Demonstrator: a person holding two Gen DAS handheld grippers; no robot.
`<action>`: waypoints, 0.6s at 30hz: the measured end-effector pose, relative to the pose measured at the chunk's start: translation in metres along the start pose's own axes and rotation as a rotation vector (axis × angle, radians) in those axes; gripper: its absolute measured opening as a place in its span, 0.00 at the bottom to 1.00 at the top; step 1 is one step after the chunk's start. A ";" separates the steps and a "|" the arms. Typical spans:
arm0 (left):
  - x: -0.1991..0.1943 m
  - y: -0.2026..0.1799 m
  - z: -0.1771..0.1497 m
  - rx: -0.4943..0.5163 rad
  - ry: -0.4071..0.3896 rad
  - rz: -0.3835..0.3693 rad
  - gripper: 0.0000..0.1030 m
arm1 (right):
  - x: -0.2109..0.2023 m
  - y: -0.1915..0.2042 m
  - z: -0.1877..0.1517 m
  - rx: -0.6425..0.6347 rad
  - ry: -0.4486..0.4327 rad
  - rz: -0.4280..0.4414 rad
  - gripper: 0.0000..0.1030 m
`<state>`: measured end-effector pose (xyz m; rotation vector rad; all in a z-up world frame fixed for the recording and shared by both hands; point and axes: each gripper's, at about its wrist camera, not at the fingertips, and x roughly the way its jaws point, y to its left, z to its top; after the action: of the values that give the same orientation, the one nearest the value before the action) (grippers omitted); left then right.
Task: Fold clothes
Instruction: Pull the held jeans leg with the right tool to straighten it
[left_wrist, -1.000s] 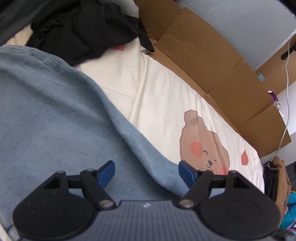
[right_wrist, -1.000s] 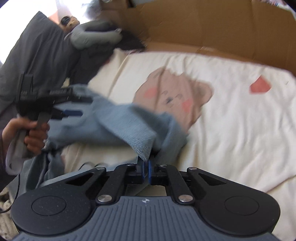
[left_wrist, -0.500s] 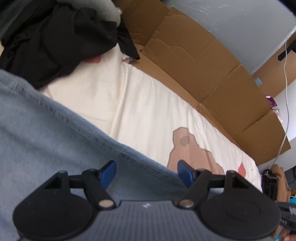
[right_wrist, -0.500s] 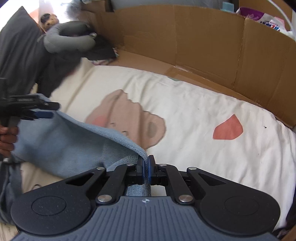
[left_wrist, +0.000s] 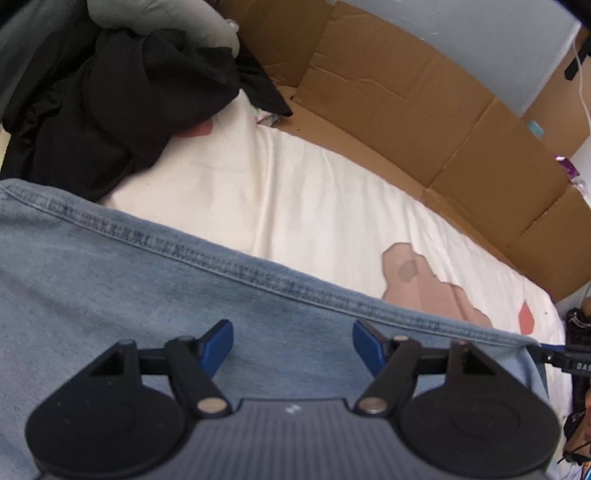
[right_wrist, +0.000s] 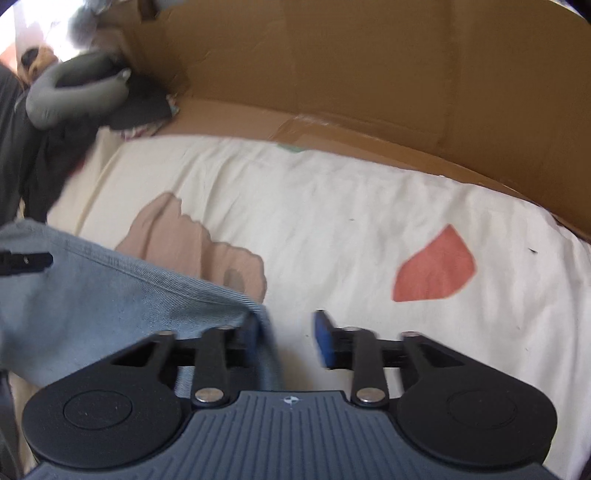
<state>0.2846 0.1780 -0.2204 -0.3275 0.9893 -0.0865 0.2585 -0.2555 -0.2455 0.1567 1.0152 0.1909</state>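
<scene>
Denim garment, pale blue with a stitched hem, lies spread under and just ahead of the left tongs, whose jaws stand wide apart and empty; at the right tongs, also spread, one corner rests against the left jaw and nothing is pinched. Folding looks barely begun, with no crease visible and a black heap of clothes waiting on the bed. Only partial white letters show on the other tool's edge, unreadable.

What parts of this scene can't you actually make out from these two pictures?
- Denim garment: both views cut it off, so type and full shape are unknown.
- Bear print on the sheet: mostly covered by denim.
- Black clothes pile: left view, tangled; item count unclear.
- Right view: motion blur.
</scene>
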 end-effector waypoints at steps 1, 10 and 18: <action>-0.003 -0.003 -0.002 0.004 0.000 -0.005 0.71 | -0.006 -0.002 -0.002 0.003 -0.008 0.008 0.49; -0.035 -0.031 -0.025 0.053 -0.017 -0.029 0.72 | -0.065 -0.027 -0.041 0.159 -0.065 0.000 0.49; -0.068 -0.040 -0.056 0.004 -0.036 -0.022 0.72 | -0.110 -0.024 -0.115 0.268 -0.022 -0.007 0.53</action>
<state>0.2032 0.1419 -0.1815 -0.3353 0.9496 -0.1016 0.1063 -0.2990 -0.2193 0.3982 1.0170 0.0450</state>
